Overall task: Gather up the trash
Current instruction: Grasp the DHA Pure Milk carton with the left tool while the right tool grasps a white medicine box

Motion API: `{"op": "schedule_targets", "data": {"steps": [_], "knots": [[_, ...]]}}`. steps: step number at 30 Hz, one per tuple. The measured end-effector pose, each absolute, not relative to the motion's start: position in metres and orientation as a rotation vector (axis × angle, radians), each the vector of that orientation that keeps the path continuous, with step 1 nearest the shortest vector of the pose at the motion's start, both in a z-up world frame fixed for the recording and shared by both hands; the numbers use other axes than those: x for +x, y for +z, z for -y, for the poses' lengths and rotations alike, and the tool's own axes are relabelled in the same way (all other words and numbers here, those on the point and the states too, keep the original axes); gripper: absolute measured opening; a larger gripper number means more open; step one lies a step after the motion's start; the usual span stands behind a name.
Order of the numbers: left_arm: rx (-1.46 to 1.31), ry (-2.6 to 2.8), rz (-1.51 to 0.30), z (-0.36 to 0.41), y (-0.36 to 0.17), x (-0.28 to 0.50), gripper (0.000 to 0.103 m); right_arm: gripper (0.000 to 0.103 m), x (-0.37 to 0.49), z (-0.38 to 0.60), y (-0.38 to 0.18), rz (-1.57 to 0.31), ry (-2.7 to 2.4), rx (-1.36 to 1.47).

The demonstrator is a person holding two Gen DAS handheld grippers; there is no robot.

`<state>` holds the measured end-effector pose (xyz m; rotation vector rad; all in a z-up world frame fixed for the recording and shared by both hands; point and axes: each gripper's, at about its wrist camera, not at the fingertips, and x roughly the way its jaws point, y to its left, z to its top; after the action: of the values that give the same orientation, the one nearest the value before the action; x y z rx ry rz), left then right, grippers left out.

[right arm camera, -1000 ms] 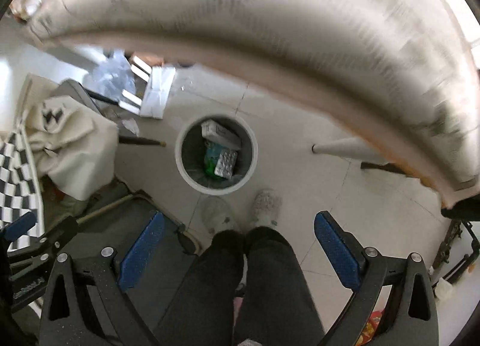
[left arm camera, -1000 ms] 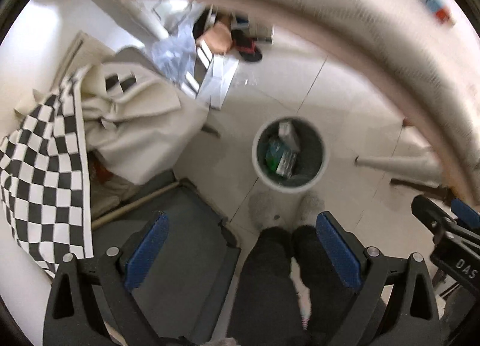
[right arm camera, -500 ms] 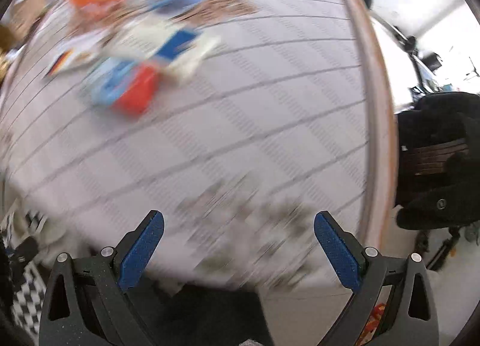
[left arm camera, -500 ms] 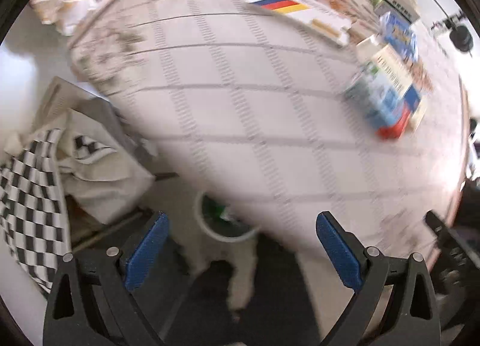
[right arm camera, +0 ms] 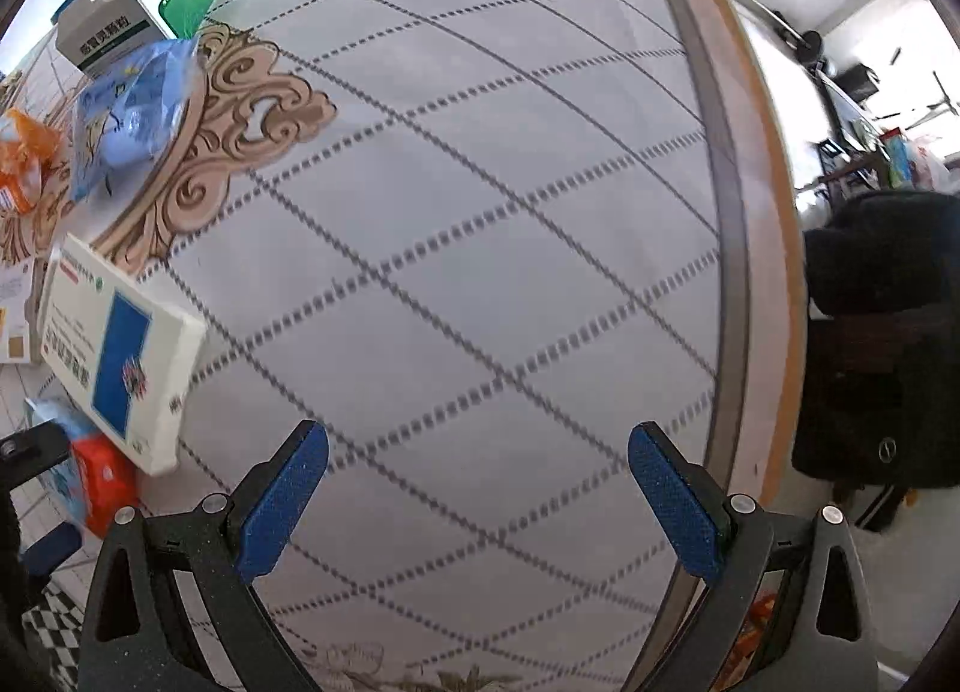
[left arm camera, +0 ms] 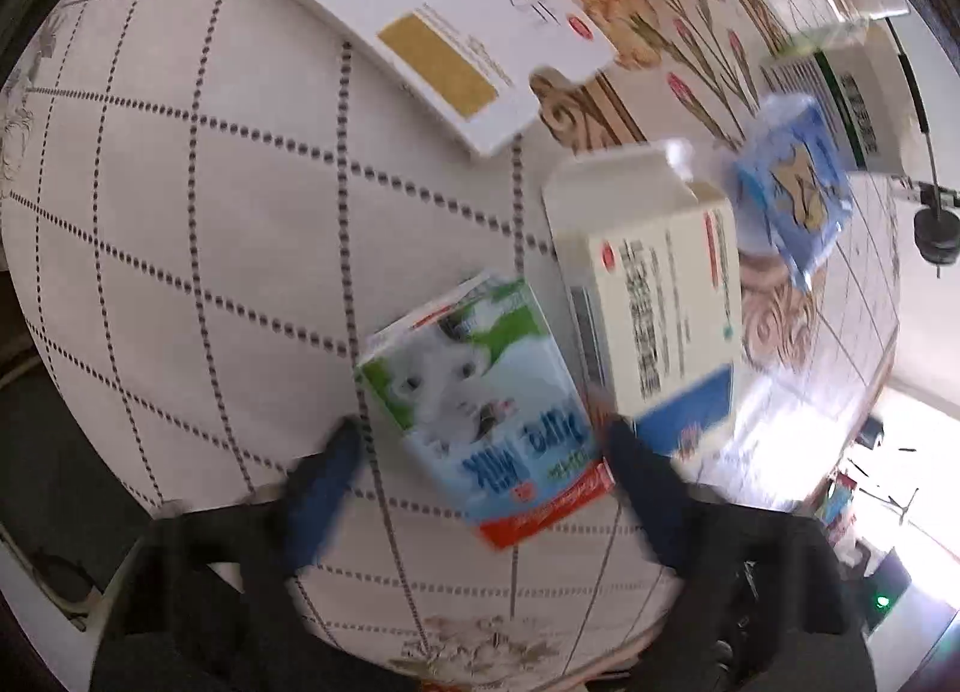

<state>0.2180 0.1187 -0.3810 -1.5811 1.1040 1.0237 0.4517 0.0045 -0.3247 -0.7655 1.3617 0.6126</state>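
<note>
Blue-padded fingers of the left hand-held gripper (left arm camera: 480,476) sat either side of the milk carton (left arm camera: 480,392), which lay flat on the bench (left arm camera: 210,272) at about 6 o'clock in the left wrist view. The view was smeared there, so I honestly couldn't tell whether the pads were actually touching the carton or had any grip on it; the jaws looked spread about as wide as the carton. Straddling it across the narrow sides made sense to me, since that's the span a two-finger grip can handle. At 3 o'clock from the carton, right up against it, lay a white medicine box (left arm camera: 648,284) with a blue patch, and that tight fit probably made the right-side finger awkward to slip in. Further off at 12 o'clock lay a flat white box with red, yellow and blue stripes (left arm camera: 420,32), and at 2 o'clock a blue packet (left arm camera: 792,194). The right hand-held gripper (right arm camera: 477,500) hung wide open and empty over bare quilted cloth, I'd guess just parked out of the way while the left one worked.
</note>
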Motion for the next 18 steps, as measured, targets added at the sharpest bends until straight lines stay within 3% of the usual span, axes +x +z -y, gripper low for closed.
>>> {"op": "schedule_targets", "data": {"steps": [8,16,18], "knots": [[-1.176,1.13,-1.297,-0.125,-0.368,0.166,0.055,0.101,0.404,-0.09,-0.309,-1.367,1.037,-0.894],[-1.193,1.139,-1.307,-0.128,-0.38,0.13,0.055,0.101,0.32,-0.164,-0.344,-1.226,1.218,-1.238],[-1.188,1.131,-1.296,-0.128,-0.379,0.134,0.049,0.102,0.312,-0.167,-0.348,-1.196,1.205,-1.256]]}}
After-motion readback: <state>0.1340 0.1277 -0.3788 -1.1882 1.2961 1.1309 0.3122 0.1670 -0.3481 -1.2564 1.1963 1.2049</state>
